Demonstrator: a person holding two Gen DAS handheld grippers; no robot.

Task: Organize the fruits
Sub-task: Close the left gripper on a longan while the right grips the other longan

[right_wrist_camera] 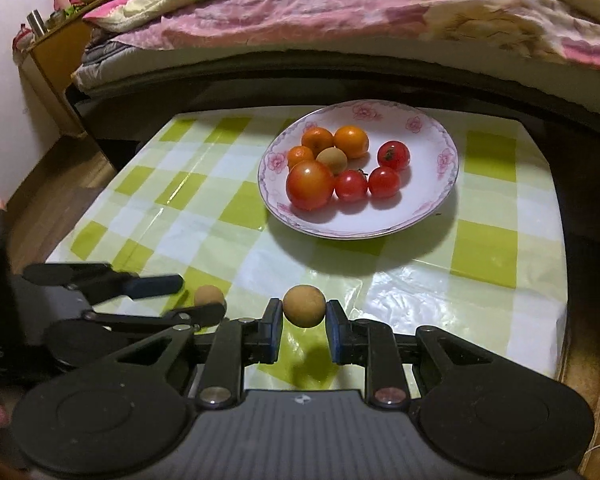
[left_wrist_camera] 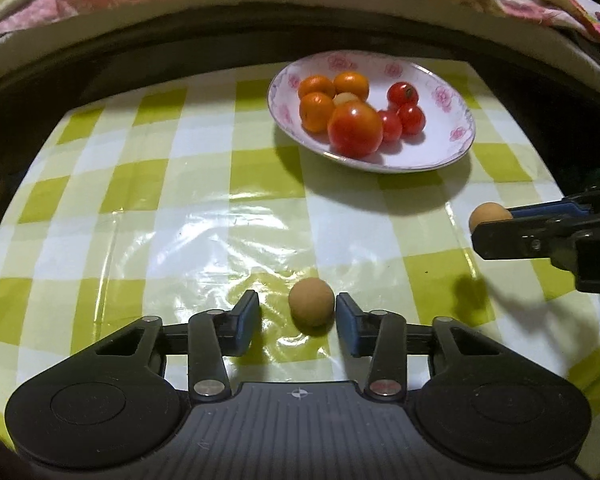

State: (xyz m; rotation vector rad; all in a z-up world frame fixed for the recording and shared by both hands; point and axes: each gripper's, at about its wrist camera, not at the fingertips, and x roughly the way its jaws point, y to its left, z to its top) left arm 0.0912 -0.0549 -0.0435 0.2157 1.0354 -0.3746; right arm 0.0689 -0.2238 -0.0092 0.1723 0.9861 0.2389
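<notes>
Left gripper (left_wrist_camera: 298, 312): nearest item in the left wrist view, low over the tablecloth. Jaws partly apart, bracketing a small tan round fruit (left_wrist_camera: 311, 307), possibly a longan, that sits on the cloth. Right pad touches the fruit; left pad stands clear of it, so no grip on it.

Right gripper (right_wrist_camera: 304, 314): jaws narrowed onto a second tan round fruit (right_wrist_camera: 304, 305), both pads pressing its sides. Fruit is lifted off the table, its shadow on the cloth below. Same gripper appears at the right edge of the left wrist view.

Tablecloth (left_wrist_camera: 140, 216): glossy plastic, lime-green and white checks, covering a low table.

Plate (right_wrist_camera: 428, 196): white with pink floral rim, on the far half of the table, well apart from both grippers. Contents:
- three small oranges (right_wrist_camera: 351, 142), far left of the plate, clustered
- one tan round fruit (right_wrist_camera: 332, 160) among them
- one large tomato (right_wrist_camera: 310, 185), near left
- three cherry tomatoes (right_wrist_camera: 384, 182), right of the large tomato

Bed (right_wrist_camera: 340, 64): beyond the table's far edge, covered with a pink and cream floral quilt (right_wrist_camera: 340, 8).

Wooden floor (right_wrist_camera: 60, 184): left of the table.
</notes>
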